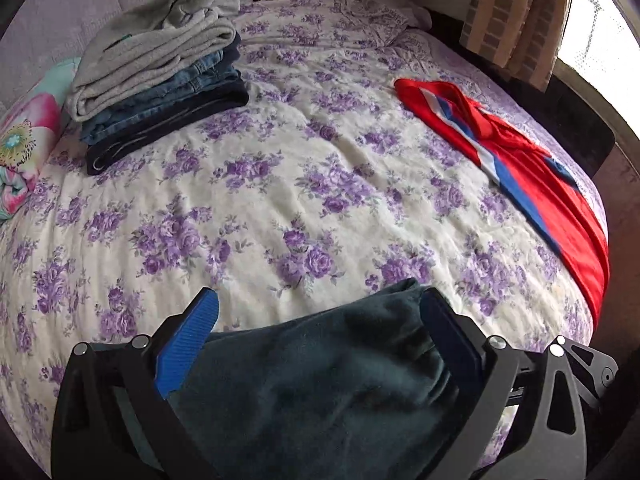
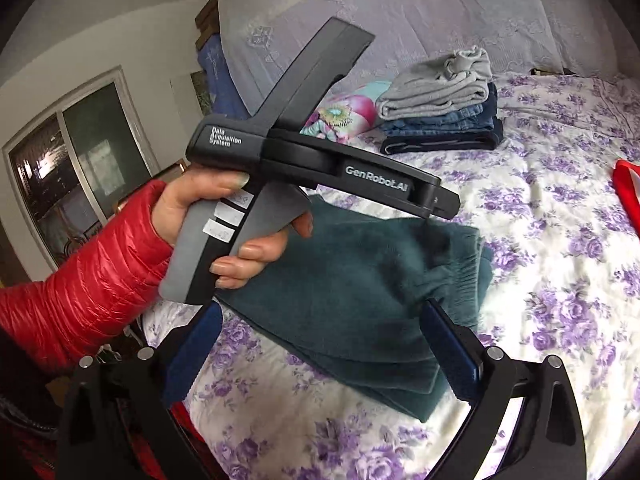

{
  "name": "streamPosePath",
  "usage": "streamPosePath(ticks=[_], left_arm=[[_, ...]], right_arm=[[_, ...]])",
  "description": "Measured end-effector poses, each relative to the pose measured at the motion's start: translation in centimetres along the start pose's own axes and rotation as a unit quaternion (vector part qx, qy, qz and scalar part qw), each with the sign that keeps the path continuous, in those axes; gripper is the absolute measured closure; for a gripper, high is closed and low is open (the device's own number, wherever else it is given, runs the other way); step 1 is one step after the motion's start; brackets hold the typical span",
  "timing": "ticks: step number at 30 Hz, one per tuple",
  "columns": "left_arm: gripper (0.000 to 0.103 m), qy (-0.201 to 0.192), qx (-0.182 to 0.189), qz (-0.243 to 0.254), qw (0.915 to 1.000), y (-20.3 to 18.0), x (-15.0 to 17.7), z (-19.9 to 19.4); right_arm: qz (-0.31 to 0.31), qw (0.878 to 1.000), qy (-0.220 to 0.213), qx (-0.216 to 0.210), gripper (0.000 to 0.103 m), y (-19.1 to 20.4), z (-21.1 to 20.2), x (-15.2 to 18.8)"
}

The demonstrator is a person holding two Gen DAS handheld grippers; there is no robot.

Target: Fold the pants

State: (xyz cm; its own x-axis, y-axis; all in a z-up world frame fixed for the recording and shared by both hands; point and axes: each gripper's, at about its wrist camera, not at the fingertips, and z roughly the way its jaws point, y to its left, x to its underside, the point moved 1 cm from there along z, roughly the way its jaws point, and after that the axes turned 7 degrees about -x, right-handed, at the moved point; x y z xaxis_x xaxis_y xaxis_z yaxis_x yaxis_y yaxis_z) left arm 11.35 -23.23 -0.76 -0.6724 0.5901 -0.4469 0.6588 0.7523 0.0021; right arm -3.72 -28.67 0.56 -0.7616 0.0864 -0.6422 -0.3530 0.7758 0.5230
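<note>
Folded dark teal pants (image 1: 320, 380) fill the gap between the fingers of my left gripper (image 1: 320, 292), which is shut on the thick bundle. In the right wrist view a hand (image 2: 192, 208) in a red sleeve holds that left gripper (image 2: 444, 206) over the far end of the teal pants (image 2: 360, 272), just above the flowered bed (image 2: 540, 240). My right gripper (image 2: 320, 306) stands wide open at the near end of the pants. Its blue pads (image 2: 448, 344) sit on either side of the cloth without pressing it.
A stack of folded clothes (image 1: 160, 80), grey on top of denim and navy, sits at the bed's far left beside a colourful pillow (image 1: 24, 140). A red garment with blue and white stripes (image 1: 520, 168) lies along the right edge. Curtains (image 1: 512, 12) hang behind.
</note>
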Motion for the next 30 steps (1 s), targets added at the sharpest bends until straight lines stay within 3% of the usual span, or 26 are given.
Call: streamPosePath(ticks=[2,10,17,20,23,26,30], left_arm=[[0.004,0.017,-0.017,0.014,0.9996,-0.4,0.5,1.6],[0.004,0.017,-0.001,0.015,0.9998,-2.1,-1.1,4.3],[0.005,-0.039,0.020,-0.003,0.9990,-0.2,-1.0,-1.2],[0.005,-0.008,0.013,0.014,0.9998,-0.6,-0.6,0.0],[0.004,0.030,-0.013,0.026,0.9991,-0.9,0.9,3.5],[0.004,0.027,0.027,-0.013,0.9992,0.7,1.2,3.6],[0.006,-0.030,0.014,-0.054,0.9980,3.4,1.6,-0.4]], right_arm=[[0.015,0.999,0.029,0.005,0.003,-0.5,1.0,0.9],[0.004,1.000,0.011,0.029,0.003,0.5,0.1,2.5],[0.007,1.000,-0.004,0.001,0.003,1.3,-0.8,0.4],[0.029,0.999,0.041,0.005,0.003,0.8,1.6,1.3],[-0.010,0.999,0.037,0.029,0.003,1.9,1.7,2.6],[-0.036,0.998,0.041,0.042,0.003,2.7,1.6,3.2],[-0.037,0.998,0.023,0.039,0.003,3.1,0.3,2.0]])
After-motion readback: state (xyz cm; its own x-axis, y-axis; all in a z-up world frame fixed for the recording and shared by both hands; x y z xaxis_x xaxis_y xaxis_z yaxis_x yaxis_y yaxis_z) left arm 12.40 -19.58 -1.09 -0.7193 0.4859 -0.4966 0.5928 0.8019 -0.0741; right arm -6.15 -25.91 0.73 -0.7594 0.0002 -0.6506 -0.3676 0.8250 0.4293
